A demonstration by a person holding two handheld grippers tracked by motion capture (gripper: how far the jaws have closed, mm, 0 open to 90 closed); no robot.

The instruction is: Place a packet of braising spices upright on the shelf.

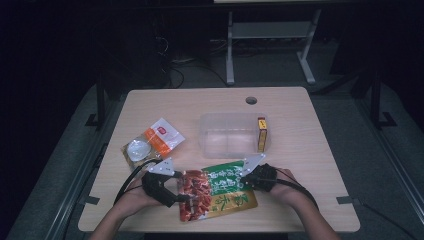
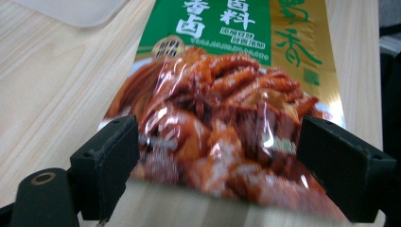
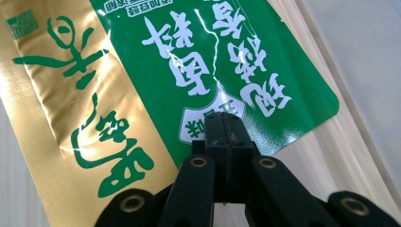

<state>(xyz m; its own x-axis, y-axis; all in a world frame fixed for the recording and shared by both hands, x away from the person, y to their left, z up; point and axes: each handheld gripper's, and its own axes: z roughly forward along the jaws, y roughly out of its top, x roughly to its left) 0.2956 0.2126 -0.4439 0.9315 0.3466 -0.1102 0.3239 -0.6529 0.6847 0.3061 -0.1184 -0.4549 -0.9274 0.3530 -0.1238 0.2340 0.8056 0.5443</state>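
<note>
There, near the front edge of the tabletop [image 1: 300,150], lay a green and gold food pouch [image 1: 220,192], flat on the wood, its printed end with a picture of reddish braised meat toward the person's left. The left tongs [image 1: 187,199] stood open at that end: in the left gripper view the two black jaws rose wide apart on either side of the pouch [image 2: 227,118], whose picture end lay between them, and neither pad pressed on it. Whether the jaw tips rested on the wood I could not tell. The right tongs [image 1: 239,181] were closed. In the right gripper view their jaws met tightly over the green corner of the pouch [image 3: 142,94], at a small white label there; the tips [image 3: 223,137] sat over the film, but whether they pinched an edge of it or only lay on top I could not tell.

Both hands came in from the near edge, the left hand [image 1: 135,197] behind its tongs and the right hand [image 1: 280,187] gloved in black behind its own, cables trailing back from each.

Farther up the tabletop stood a clear plastic tub [image 1: 232,135], with a small yellow and red box [image 1: 262,134] upright against its right inside wall. To the left of the tub, well apart from the pouch, lay an orange and white sachet [image 1: 165,136] overlapping a small clear packet [image 1: 137,149].
</note>
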